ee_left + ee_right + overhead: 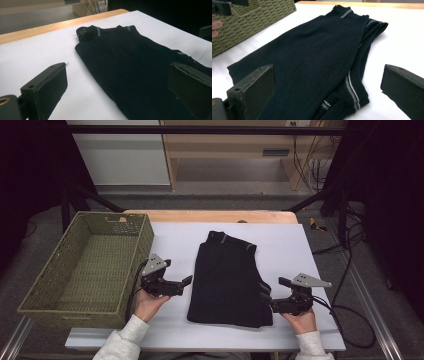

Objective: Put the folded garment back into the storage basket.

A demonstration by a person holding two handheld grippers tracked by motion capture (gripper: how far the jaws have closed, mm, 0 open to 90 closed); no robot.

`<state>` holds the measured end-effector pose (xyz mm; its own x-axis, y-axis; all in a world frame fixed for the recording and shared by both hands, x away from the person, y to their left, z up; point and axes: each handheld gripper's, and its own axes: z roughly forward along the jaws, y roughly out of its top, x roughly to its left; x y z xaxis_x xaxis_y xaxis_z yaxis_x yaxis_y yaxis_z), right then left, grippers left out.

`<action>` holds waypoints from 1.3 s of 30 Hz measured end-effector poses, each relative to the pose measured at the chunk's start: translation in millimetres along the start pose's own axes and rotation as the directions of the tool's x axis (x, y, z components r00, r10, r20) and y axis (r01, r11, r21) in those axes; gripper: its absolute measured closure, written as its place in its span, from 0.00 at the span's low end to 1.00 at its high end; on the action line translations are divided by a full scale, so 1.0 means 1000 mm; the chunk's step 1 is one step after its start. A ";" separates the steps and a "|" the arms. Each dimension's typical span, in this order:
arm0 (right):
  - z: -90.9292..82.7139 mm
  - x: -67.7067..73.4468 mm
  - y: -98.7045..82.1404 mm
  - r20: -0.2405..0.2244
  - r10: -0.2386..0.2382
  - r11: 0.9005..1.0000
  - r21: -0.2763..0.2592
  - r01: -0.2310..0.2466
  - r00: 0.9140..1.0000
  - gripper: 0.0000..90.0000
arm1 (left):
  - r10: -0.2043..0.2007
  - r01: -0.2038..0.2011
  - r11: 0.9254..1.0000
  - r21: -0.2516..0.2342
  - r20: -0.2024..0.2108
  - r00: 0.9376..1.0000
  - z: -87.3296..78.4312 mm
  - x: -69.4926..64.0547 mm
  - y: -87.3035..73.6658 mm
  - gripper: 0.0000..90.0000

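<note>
A black knitted garment (227, 280) with thin grey stripes lies folded lengthwise on the white table cover (290, 250). My left gripper (184, 286) hovers open at the garment's left edge, jaws pointing right. In the left gripper view the wide-apart jaws of the left gripper (117, 87) frame the garment (130, 60), with nothing between them. My right gripper (276, 294) stands open at the garment's lower right corner, jaws pointing left. In the right gripper view the right gripper (329, 90) spans the striped cuff end of the garment (312, 50) without holding it.
A green woven basket (145, 240) sits at the left, partly off the cover; its wall (257, 22) shows in the right gripper view. The wooden table edge (210, 216) runs along the back. Cables lie on the floor to the right.
</note>
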<state>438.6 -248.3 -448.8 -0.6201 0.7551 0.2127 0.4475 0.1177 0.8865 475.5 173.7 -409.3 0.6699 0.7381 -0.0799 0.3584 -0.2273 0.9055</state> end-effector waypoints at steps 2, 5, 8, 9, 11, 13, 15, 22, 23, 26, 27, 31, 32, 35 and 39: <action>0.000 0.000 0.000 0.000 -0.002 1.000 0.003 0.002 1.000 0.00 | -0.004 0.004 1.000 0.004 -0.004 1.000 0.003 0.001 0.002 0.03; 0.002 0.002 -0.002 0.001 -0.002 1.000 0.007 0.002 1.000 0.00 | -0.002 0.002 1.000 0.010 -0.010 1.000 0.009 0.002 0.006 0.03; 0.002 0.002 -0.002 0.002 -0.004 1.000 0.014 0.004 1.000 0.00 | -0.007 0.007 1.000 0.012 -0.016 1.000 0.013 0.004 0.009 0.03; 0.002 0.002 -0.003 0.001 -0.002 1.000 0.014 0.002 1.000 0.00 | -0.008 0.008 1.000 0.015 -0.017 1.000 0.015 0.005 0.010 0.03; 0.003 0.003 -0.003 0.002 -0.003 1.000 0.014 0.003 1.000 0.00 | -0.010 0.010 1.000 0.016 -0.019 1.000 0.017 0.005 0.011 0.03; 0.003 0.003 -0.003 0.000 -0.003 1.000 0.017 0.003 1.000 0.00 | -0.009 0.009 1.000 0.021 -0.023 1.000 0.020 0.006 0.013 0.03; 0.004 0.003 -0.003 -0.001 -0.002 1.000 0.018 0.002 1.000 0.00 | -0.010 0.011 1.000 0.029 -0.026 1.000 0.026 0.008 0.016 0.03; 0.005 0.003 -0.004 0.000 -0.002 1.000 0.021 0.002 1.000 0.00 | -0.012 0.013 0.999 0.041 -0.032 0.999 0.037 0.009 0.020 0.03; 0.006 0.003 -0.004 0.000 -0.002 1.000 0.021 0.002 1.000 0.00 | -0.006 0.007 0.999 0.044 -0.038 0.999 0.038 0.009 0.020 0.03; 0.006 0.003 -0.004 0.002 -0.001 1.000 0.021 0.001 1.000 0.00 | -0.008 0.010 0.999 0.045 -0.040 0.999 0.043 0.010 0.023 0.03; 0.006 0.003 -0.004 0.002 -0.001 1.000 0.021 0.001 1.000 0.00 | -0.010 0.012 0.999 0.044 -0.039 0.999 0.044 0.010 0.025 0.03; 0.007 0.003 -0.004 0.004 -0.003 1.000 0.027 0.003 1.000 0.00 | -0.009 0.011 0.999 0.048 -0.045 0.999 0.051 0.010 0.029 0.03; 0.007 0.004 -0.004 0.004 -0.002 1.000 0.027 0.002 1.000 0.00 | -0.012 0.014 0.999 0.051 -0.042 0.999 0.053 0.010 0.030 0.03; 0.007 0.004 -0.005 0.004 -0.004 1.000 0.027 0.003 1.000 0.00 | -0.012 0.015 0.998 0.057 -0.045 0.999 0.058 0.010 0.034 0.03; 0.007 0.004 -0.005 0.003 -0.004 1.000 0.027 0.004 1.000 0.00 | 0.000 0.003 0.998 0.062 -0.055 0.998 0.063 0.011 0.038 0.03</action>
<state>439.1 -241.4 -455.1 -0.6198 0.7567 0.2078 0.4624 0.1383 0.8758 537.2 132.9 -402.5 0.6329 0.7722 -0.0567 0.4001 -0.2634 0.8778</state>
